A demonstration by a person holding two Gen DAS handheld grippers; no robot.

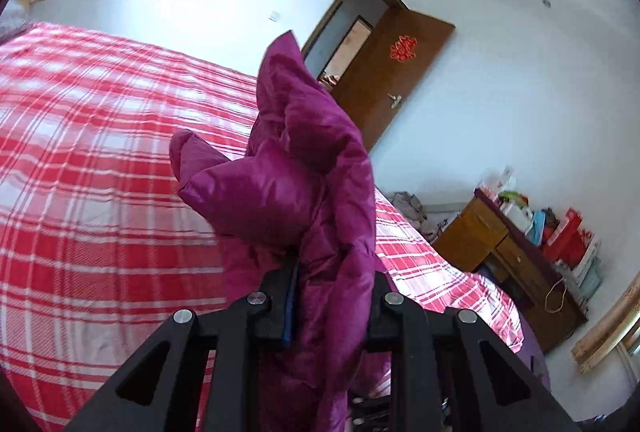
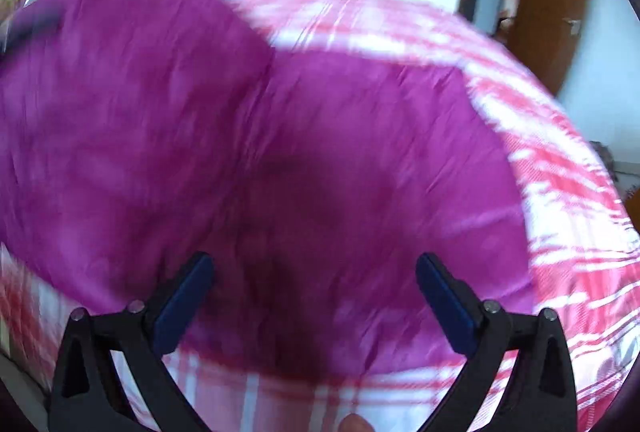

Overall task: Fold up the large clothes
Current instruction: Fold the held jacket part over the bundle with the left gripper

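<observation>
Left wrist view: the left gripper (image 1: 334, 296) has its jaws clamped on a bunch of the purple jacket (image 1: 304, 167), lifted above the checked bed (image 1: 100, 135). The right gripper (image 2: 314, 296) hovers with jaws wide over the jacket spread on the bed. Likely next move: carry the lifted part across and lay it flat. No readable writing; the door (image 1: 384, 79) beyond the bed bears a red ornament.

Magenta jacket (image 2: 280, 135) fills space ahead of right tongs (image 2: 314, 296); plaid bed (image 1: 100, 151) beyond lies bare.
</observation>
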